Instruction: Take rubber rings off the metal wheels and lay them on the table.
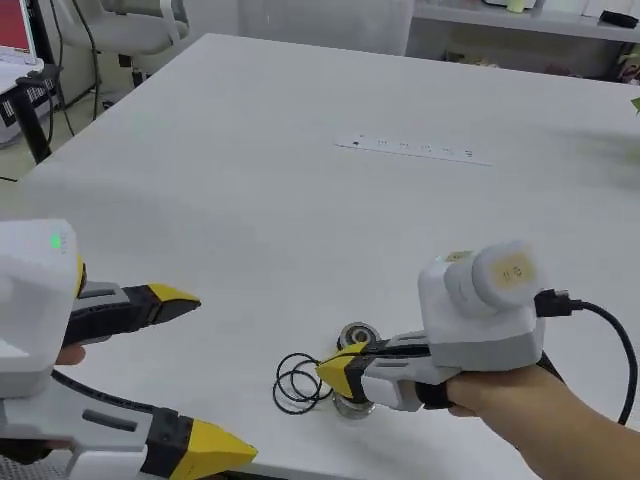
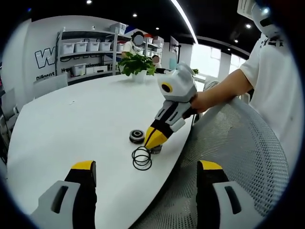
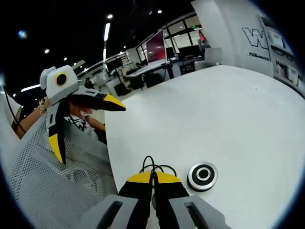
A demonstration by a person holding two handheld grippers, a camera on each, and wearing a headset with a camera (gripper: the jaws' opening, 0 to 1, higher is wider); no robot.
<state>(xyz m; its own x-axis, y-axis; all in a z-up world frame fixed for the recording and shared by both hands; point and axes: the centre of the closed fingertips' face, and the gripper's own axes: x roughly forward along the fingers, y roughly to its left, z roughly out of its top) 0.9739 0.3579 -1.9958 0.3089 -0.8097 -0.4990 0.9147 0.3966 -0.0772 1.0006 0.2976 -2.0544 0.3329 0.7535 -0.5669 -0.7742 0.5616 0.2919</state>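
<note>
Several thin black rubber rings [image 1: 297,382] lie looped together on the white table [image 1: 300,180]. My right gripper [image 1: 328,371] is shut, its yellow tips at the rings and over a small metal wheel [image 1: 352,405]. In the right gripper view a black loop [image 3: 153,167] comes out from between the closed tips [image 3: 153,178]. A second metal wheel [image 1: 357,334] with a dark rim lies flat just beyond; it is also in the right gripper view [image 3: 202,176] and the left gripper view [image 2: 137,136]. My left gripper [image 1: 215,376] hangs wide open at the near left with nothing in it.
A white power strip [image 1: 412,148] lies across the far middle of the table. An office chair [image 1: 120,30] stands past the far left corner. A mesh chair back [image 2: 228,157] is close behind the table's near edge. Shelves and a potted plant [image 2: 138,63] are far off.
</note>
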